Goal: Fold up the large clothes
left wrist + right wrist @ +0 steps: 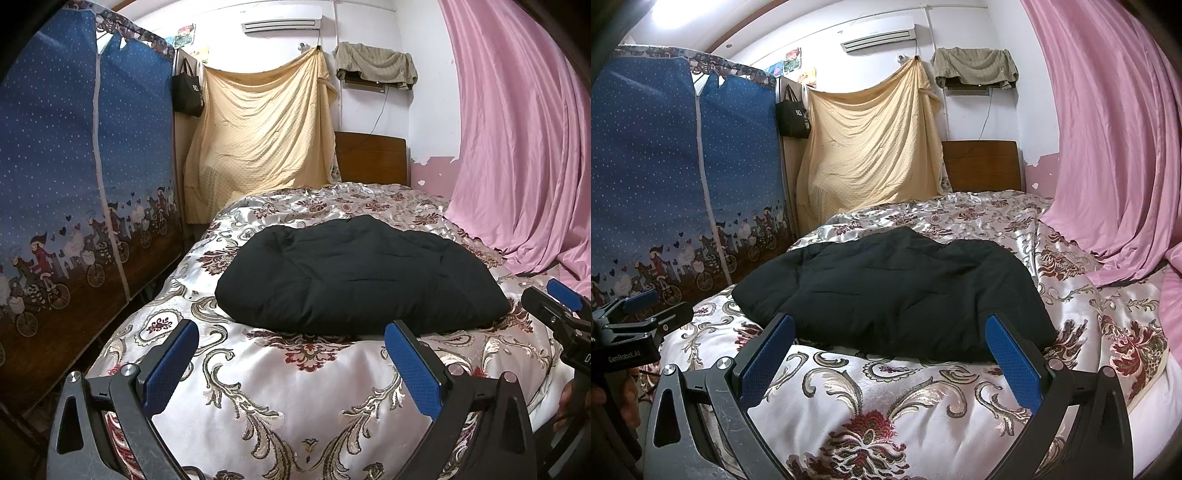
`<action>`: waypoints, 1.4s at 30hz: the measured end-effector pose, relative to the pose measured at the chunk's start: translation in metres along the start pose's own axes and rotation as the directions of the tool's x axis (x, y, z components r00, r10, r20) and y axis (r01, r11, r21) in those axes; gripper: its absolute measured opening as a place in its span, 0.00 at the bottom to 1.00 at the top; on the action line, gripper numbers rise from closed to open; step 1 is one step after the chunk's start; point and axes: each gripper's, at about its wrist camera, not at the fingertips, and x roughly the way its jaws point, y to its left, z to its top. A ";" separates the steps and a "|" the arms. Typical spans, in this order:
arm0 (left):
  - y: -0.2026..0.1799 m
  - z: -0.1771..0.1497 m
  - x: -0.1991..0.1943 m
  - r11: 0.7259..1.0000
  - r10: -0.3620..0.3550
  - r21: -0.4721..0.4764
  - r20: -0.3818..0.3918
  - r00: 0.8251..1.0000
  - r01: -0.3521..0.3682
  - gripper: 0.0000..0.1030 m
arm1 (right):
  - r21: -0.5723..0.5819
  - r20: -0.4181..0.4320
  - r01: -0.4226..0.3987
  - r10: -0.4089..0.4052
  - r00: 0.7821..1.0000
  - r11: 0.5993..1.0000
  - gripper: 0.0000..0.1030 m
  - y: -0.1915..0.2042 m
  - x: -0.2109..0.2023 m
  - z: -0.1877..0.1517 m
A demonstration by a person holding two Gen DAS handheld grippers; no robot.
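A black padded garment (354, 277) (897, 291) lies folded into a thick bundle in the middle of the bed. My left gripper (291, 339) hovers open just in front of its near edge, nothing between the blue pads (170, 365). My right gripper (890, 332) is also open, its tips level with the bundle's near edge and not touching it. Each gripper shows in the other's view: the right one (561, 306) at the far right, the left one (642, 310) at the far left.
The bed carries a shiny floral bedspread (295, 391) (886, 398). A blue fabric wardrobe (74, 166) stands along the left side. A yellow sheet (258, 129) and wooden headboard (369, 158) are at the back, a pink curtain (517, 129) on the right.
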 end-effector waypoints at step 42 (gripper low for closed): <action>0.006 -0.005 -0.004 1.000 0.003 0.003 -0.001 1.000 -0.003 0.99 | 0.000 -0.004 -0.002 0.002 1.000 1.000 0.99 0.004 0.001 -0.001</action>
